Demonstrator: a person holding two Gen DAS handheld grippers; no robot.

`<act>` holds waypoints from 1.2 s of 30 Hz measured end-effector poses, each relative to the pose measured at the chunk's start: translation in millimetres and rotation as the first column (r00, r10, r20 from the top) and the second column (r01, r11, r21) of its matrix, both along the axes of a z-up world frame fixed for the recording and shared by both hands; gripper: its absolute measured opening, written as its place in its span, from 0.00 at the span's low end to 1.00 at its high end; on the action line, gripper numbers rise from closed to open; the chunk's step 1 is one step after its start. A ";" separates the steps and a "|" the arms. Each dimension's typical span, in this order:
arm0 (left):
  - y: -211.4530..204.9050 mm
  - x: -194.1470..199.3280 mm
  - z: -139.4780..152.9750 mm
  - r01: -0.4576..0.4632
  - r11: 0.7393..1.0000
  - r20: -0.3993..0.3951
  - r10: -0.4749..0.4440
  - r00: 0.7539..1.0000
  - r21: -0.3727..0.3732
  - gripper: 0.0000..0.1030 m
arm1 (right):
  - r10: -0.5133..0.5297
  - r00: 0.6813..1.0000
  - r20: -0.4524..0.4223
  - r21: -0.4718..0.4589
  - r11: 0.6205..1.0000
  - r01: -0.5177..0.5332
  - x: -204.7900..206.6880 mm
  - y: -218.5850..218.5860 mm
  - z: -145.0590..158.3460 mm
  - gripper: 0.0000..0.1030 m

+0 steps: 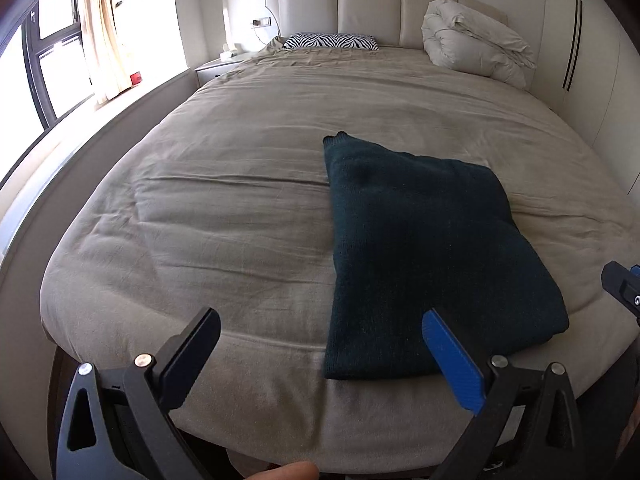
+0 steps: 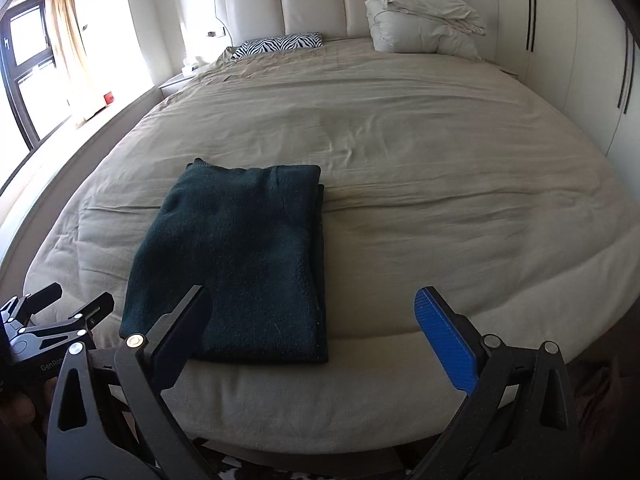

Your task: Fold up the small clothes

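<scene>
so the dark teal knit sweater (image 1: 420, 256) is lying folded into a rough rectangle on the bed (image 1: 240, 208), close to the foot edge, flat on the beige cover. in the left wrist view it sits a bit right of centre, with one knit corner poking up at the far left end. in the right wrist view it sits left of centre, and you can see stacked layers along its right edge, so it's folded over at least once.

left tongs (image 1: 322, 338) are spread wide, nothing between them, hovering over the foot of the bed. the black finger (image 1: 192, 356) is over bare cover, and the blue-padded finger (image 1: 452, 364) overlaps the near edge of the sweater in the picture, but i can't tell if it's actually touching the fabric. a fingertip of the person shows at the very bottom of that view.

right tongs (image 2: 316, 326) are also wide apart and holding nothing. their black finger (image 2: 180, 332) overlaps the sweater's near corner, and the blue pad (image 2: 444, 340) is over the plain cover to the right, well apart from the sweater. same deal, can't tell about contact.

up at the headboard (image 1: 340, 4) there's a zebra print pillow (image 1: 332, 41) lying flat and a bundled cream duvet (image 1: 476, 40) in the right corner. window with a curtain (image 1: 100, 32) is on the left, wardrobe doors on the right.
</scene>
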State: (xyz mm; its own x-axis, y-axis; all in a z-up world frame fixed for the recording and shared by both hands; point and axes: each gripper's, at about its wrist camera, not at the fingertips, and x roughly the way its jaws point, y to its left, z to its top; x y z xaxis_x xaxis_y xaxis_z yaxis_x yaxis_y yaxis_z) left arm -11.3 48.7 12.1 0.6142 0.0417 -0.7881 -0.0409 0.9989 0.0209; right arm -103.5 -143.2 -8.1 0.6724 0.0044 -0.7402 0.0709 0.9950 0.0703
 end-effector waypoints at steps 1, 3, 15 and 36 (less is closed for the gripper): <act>0.8 0.4 -1.6 -0.002 1.000 -0.005 0.001 1.000 -0.005 1.00 | 0.000 1.000 -0.008 -0.002 1.000 0.000 0.8 1.1 -3.3 1.00; 2.5 1.0 -4.3 -0.004 1.000 -0.014 0.004 1.000 -0.016 1.00 | 0.000 1.000 -0.022 -0.004 1.000 0.000 1.2 1.5 -5.9 1.00; 5.6 2.8 -12.8 -0.006 1.000 -0.035 0.005 0.999 -0.022 1.00 | 0.003 0.997 -0.080 -0.007 1.000 -0.003 6.8 7.7 -22.6 1.00; 5.1 3.0 -14.6 -0.010 1.000 -0.030 0.010 1.000 -0.005 1.00 | -0.009 0.992 -0.126 -0.016 1.000 0.007 10.8 13.6 -39.5 1.00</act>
